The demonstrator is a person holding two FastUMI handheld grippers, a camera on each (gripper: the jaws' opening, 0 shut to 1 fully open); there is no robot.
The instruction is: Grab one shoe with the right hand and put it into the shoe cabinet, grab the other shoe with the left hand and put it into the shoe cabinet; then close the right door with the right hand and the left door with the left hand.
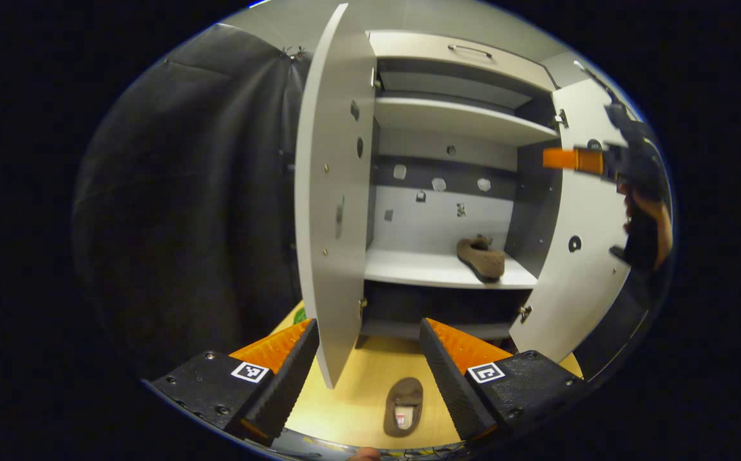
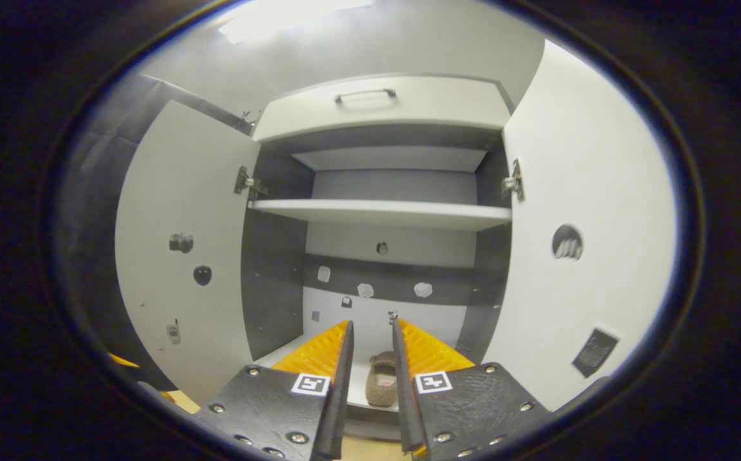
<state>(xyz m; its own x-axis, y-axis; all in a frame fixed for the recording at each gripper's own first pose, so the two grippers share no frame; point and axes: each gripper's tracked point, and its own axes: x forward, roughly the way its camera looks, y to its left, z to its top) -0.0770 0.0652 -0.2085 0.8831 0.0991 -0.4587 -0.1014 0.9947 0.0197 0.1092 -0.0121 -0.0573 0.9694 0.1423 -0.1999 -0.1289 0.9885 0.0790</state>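
Shoe number one is lying on the cabinet's lower shelf, toward its right side, with both doors standing open. Right claw is hovering in front of that shelf, fingers a little apart and gripping nothing. Left claw is hanging wide open above the floor, the left door's edge showing between its fingers. Shoe two is sitting on the floor below.
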